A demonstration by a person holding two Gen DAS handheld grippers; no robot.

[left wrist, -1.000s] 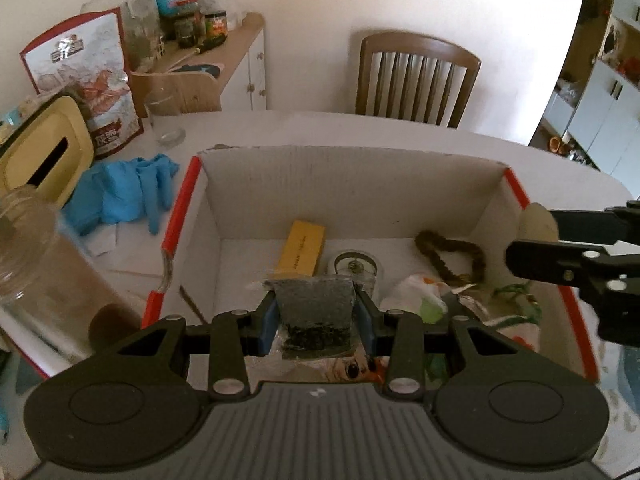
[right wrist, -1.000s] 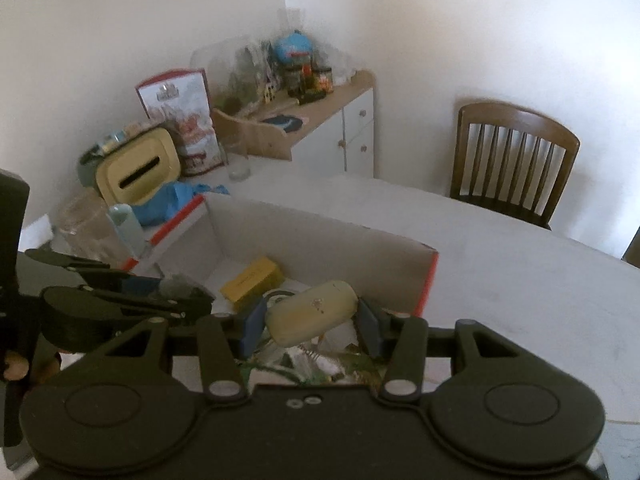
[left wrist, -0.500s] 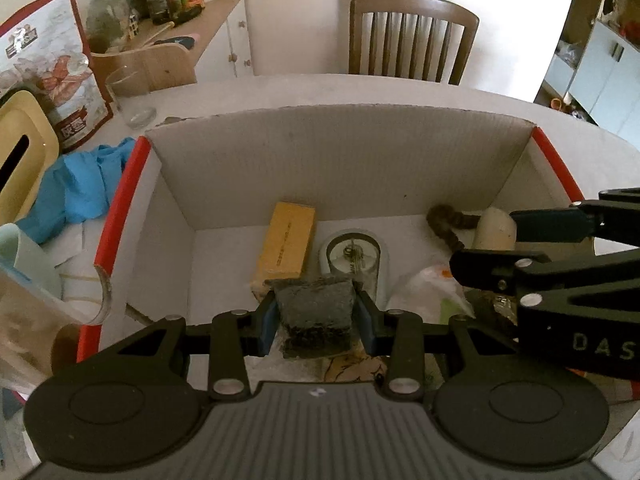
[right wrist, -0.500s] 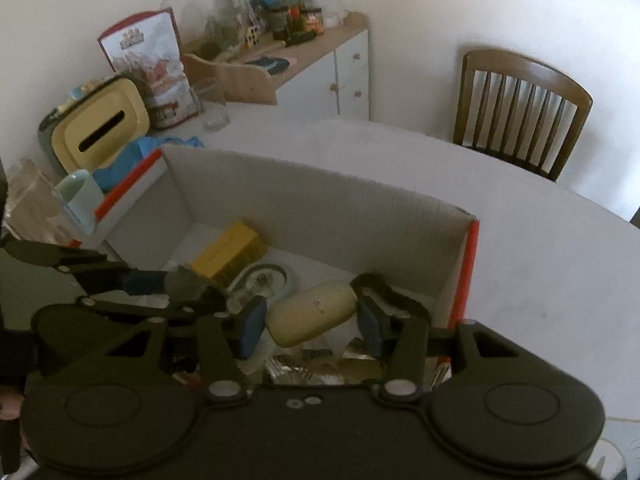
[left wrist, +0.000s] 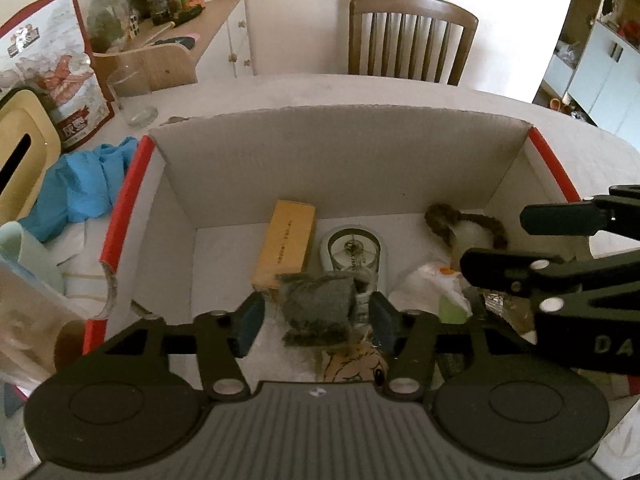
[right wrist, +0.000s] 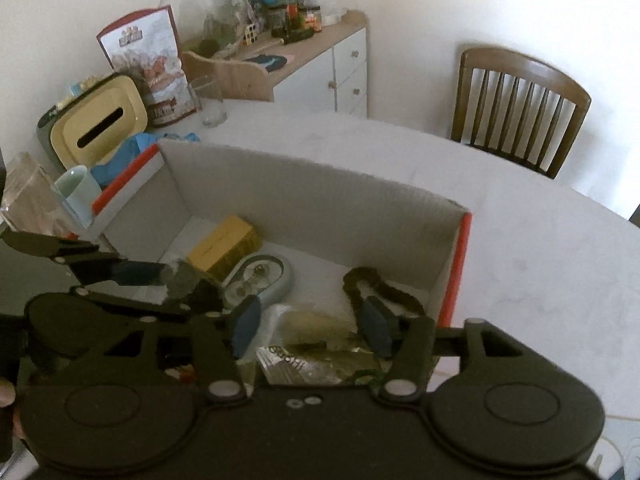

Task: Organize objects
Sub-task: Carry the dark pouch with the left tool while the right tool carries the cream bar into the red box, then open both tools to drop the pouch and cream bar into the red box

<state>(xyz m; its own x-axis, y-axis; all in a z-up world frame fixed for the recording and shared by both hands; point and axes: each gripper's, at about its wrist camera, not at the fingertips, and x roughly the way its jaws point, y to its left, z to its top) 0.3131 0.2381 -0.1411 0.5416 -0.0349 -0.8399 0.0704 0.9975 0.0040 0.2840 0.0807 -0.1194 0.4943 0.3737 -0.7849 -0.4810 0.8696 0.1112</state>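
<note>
Now the left gripper is opening, its pads clear of the dark packet hanging upright between them over the cardboard box. Alongside, the right gripper is also opening, gripping nothing, while the yellow box is lying with its long axis toward the far wall.

Both grippers point steeply downward, side by side and close together. The left gripper has its jaws opening, and the blue pads stand clear on either side of what lies between them, touching nothing. The right gripper is likewise opening its jaws, its pads apart with nothing pressed between them. In the left wrist view the right gripper's fingers reach in from the right edge; in the right wrist view the left gripper's fingers reach in from the left.
</note>
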